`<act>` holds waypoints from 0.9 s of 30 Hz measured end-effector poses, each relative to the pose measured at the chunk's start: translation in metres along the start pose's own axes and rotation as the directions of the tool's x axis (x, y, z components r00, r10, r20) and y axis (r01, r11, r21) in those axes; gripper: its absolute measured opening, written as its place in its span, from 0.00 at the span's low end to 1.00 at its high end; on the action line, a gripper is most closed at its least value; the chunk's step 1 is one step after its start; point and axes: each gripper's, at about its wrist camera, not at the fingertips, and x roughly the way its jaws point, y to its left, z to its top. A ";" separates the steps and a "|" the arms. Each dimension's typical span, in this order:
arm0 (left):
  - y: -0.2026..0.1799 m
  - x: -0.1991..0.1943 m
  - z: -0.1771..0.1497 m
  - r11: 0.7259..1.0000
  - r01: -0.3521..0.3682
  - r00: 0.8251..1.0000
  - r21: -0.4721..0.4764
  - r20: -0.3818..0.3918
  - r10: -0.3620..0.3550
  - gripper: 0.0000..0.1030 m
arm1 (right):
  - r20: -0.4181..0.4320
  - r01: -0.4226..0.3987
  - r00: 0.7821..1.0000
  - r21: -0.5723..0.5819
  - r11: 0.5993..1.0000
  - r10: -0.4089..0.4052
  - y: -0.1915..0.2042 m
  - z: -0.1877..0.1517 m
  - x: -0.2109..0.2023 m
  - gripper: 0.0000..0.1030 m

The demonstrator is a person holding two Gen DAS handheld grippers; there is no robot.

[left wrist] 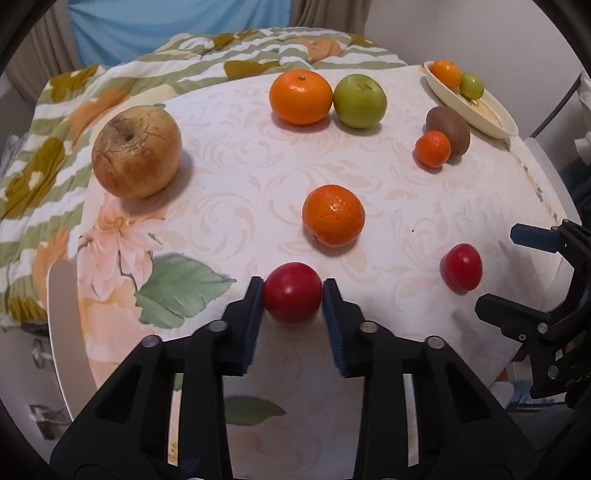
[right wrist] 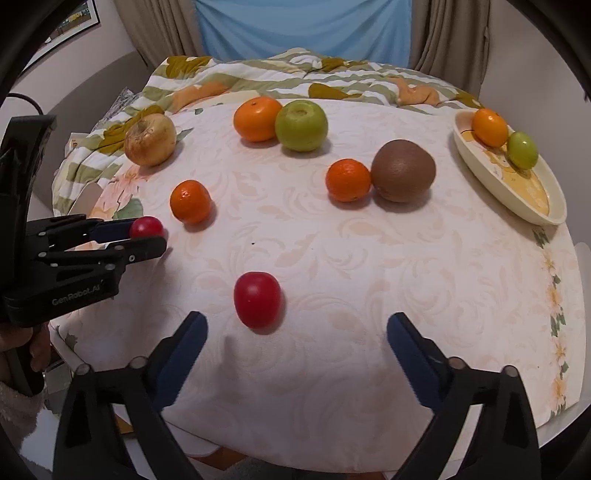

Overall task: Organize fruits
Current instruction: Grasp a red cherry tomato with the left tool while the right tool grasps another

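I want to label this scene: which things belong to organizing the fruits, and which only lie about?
Job: red fruit in left gripper; second red fruit before right gripper; dish; oranges; green apple; kiwi; yellow apple.

Lying about: blanket; curtain.

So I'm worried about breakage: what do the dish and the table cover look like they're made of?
The dish looks like glazed ceramic, perhaps melamine: cream, glossy, thick rounded rim, printed yellow pattern. The table cover looks like woven cloth with a matt finish: a pale leaf pattern in the weave, and it drapes in soft folds over the edge.
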 end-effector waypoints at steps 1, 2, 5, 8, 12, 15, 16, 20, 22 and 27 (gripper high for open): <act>0.001 0.000 0.000 1.000 0.000 1.000 0.004 0.002 0.000 0.37 | -0.002 -0.004 1.000 0.000 1.000 0.004 0.001 0.000 0.001 0.90; 0.000 0.000 0.000 1.000 -0.001 1.000 0.009 0.002 0.001 0.37 | -0.004 -0.005 1.000 -0.004 1.000 0.005 0.002 0.001 0.002 0.88; 0.001 -0.001 0.000 1.000 0.000 1.000 0.005 0.002 0.000 0.37 | -0.008 -0.003 1.000 -0.025 1.000 0.003 0.007 0.001 0.004 0.81; 0.002 -0.001 0.000 1.000 -0.001 1.000 -0.002 -0.002 0.001 0.37 | -0.015 -0.005 1.000 -0.040 0.999 0.005 0.010 0.002 0.007 0.73; 0.007 -0.003 -0.003 1.000 0.003 1.000 -0.027 -0.008 -0.003 0.37 | -0.028 -0.009 1.000 -0.057 0.998 0.007 0.014 0.004 0.011 0.71; 0.011 -0.006 -0.007 0.999 0.000 1.000 -0.048 -0.011 0.000 0.37 | -0.032 -0.015 0.999 -0.081 0.997 0.012 0.018 0.005 0.013 0.63; 0.012 -0.006 -0.008 0.998 -0.001 1.000 -0.056 -0.011 0.000 0.37 | -0.035 -0.014 0.999 -0.091 0.996 0.011 0.020 0.005 0.014 0.61; 0.017 -0.008 -0.012 0.996 -0.005 1.000 -0.085 -0.012 0.004 0.37 | -0.043 -0.021 0.999 -0.109 0.994 0.016 0.024 0.006 0.018 0.49; 0.019 -0.010 -0.015 0.995 -0.010 1.000 -0.097 -0.012 0.008 0.37 | -0.045 -0.016 0.999 -0.122 0.992 0.011 0.027 0.006 0.020 0.42; 0.024 -0.014 -0.021 0.992 -0.023 1.000 -0.124 -0.014 0.021 0.37 | -0.032 -0.025 0.999 -0.141 0.990 0.021 0.029 0.009 0.019 0.26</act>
